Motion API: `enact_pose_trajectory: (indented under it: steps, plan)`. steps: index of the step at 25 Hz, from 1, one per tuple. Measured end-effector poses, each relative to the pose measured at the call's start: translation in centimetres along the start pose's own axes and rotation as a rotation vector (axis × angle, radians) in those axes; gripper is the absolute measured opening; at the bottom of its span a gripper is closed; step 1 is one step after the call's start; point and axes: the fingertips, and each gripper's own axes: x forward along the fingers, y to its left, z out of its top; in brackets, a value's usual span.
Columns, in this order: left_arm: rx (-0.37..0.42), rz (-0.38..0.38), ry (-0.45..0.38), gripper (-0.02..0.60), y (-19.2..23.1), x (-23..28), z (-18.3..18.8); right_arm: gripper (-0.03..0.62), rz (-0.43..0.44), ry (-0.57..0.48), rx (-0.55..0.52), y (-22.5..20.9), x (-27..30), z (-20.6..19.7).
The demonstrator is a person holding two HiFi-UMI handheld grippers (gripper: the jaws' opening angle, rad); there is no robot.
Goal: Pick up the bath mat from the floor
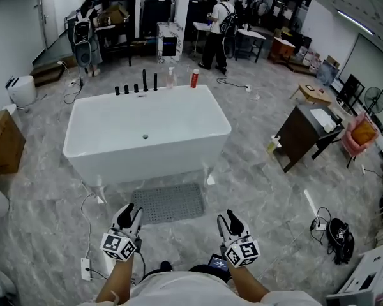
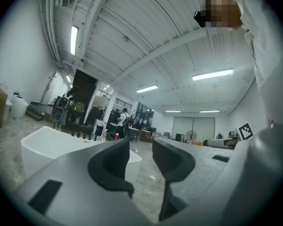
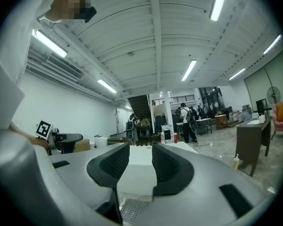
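**Head view.** Locate the bath mat (image 1: pixel 169 203): grey, textured, lying flat on the marbled floor (image 1: pixel 262 183) just in front of the white bathtub (image 1: pixel 147 136). Note the left gripper (image 1: pixel 129 210) held in the air over the mat's near left corner, and the right gripper (image 1: pixel 232 218) just beyond the mat's near right corner. Confirm no contact with the mat on either side.

**Left gripper view.** Read the jaws as standing apart with a clear gap and nothing between them. Note the upward tilt: mostly ceiling, with the bathtub rim beyond the left jaw and bare floor beyond the gap. Expect no sight of the mat here.

**Right gripper view.** Read the jaws as likewise parted and empty, with the tub wall showing through the gap. Find a perforated corner of the mat low in the picture, beneath the jaws, so well below the line of grip.

**Step in hand.** Judge as approach only: mat untouched, lift not yet begun.

**Next move.** Pitch both grippers down and lower them toward the near edge of the mat. Work one jaw of each gripper under the edge, since a thin mat lying flat offers little to pinch. Close on both corners before raising. Expect the mat to sag between the two grips; lift evenly.
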Motion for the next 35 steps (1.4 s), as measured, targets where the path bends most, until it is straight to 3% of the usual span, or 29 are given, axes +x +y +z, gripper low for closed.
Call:
enact_pose_trajectory:
  steps: [6, 13, 18, 25, 31, 35]
  plan:
    - [-0.003, 0.042, 0.024, 0.158, 2.7, 3.4, -1.6, 0.167, 0.046, 0.066, 0.006, -2.7, 5.0, -2.9]
    - [0.042, 0.271, 0.005, 0.158, 8.8, 5.8, 0.0, 0.167, 0.185, 0.010, 0.053, -7.3, 15.7, -3.2]
    - [0.075, 0.375, -0.009, 0.158, 9.4, 9.7, 1.8, 0.167, 0.290, 0.003, 0.068, -11.1, 22.6, -2.6]
    - [0.038, 0.485, 0.015, 0.160, 9.5, 14.8, 0.7, 0.167, 0.370, 0.076, 0.122, -18.0, 28.4, -5.2]
    - [0.010, 0.536, 0.079, 0.160, 10.7, 17.6, -1.5, 0.169, 0.449, 0.117, 0.179, -20.4, 31.8, -7.8]
    - [0.000, 0.528, 0.132, 0.163, 12.4, 18.9, -2.2, 0.169, 0.438, 0.141, 0.208, -21.2, 34.3, -9.5]
